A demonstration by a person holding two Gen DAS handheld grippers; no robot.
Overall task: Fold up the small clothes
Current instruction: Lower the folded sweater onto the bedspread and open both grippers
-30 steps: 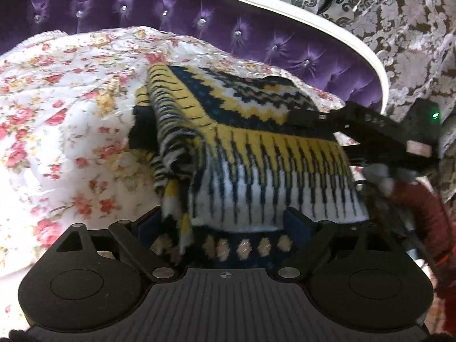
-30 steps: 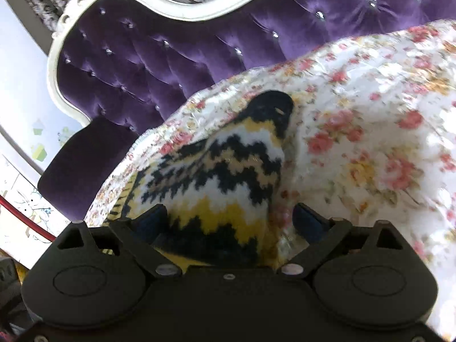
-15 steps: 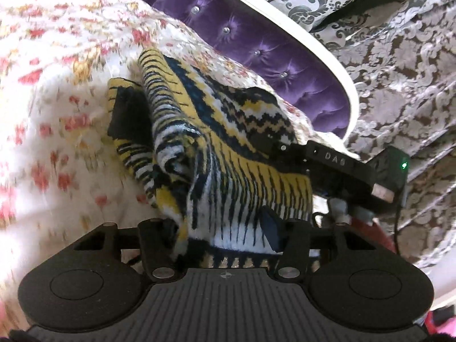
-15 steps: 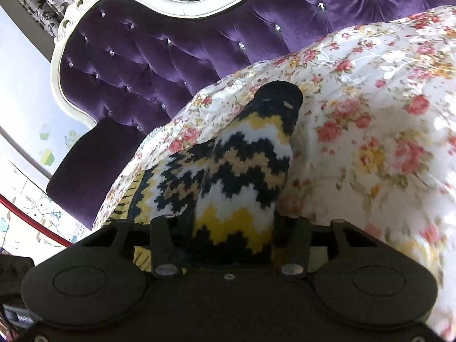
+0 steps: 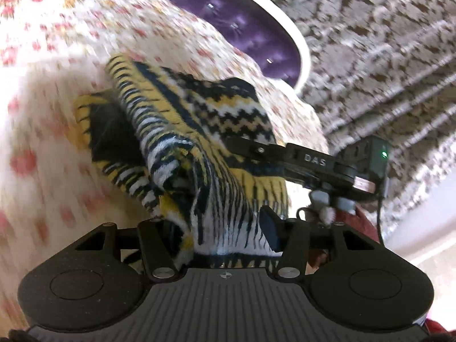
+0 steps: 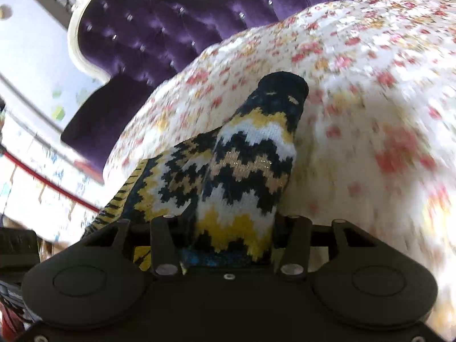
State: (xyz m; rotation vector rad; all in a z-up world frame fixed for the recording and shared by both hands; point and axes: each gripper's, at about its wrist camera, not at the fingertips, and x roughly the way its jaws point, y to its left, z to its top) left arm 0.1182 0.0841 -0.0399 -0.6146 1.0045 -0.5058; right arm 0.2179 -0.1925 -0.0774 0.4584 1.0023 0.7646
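Note:
A small knitted sweater (image 5: 199,131) in yellow, navy and white zigzags lies bunched on the flowered bedspread (image 5: 51,119). My left gripper (image 5: 213,228) is shut on its striped lower edge, with the knit packed between the fingers. In the left wrist view my right gripper (image 5: 307,159) reaches in from the right, its tips buried in the knit. In its own view the right gripper (image 6: 230,225) is shut on a zigzag fold of the sweater (image 6: 250,159), whose dark end points up and away. Both held parts are raised off the bedspread (image 6: 370,119).
A purple tufted headboard (image 6: 171,34) with a white carved frame stands behind the bed; it also shows in the left wrist view as the headboard (image 5: 256,37). Damask-patterned wall covering (image 5: 384,57) fills the right. A person's red sleeve (image 5: 367,225) is behind the right gripper.
Both grippers went from open around the sweater to shut on it. Both then moved across the bed and up a little, dragging the knit along; the left one also turned.

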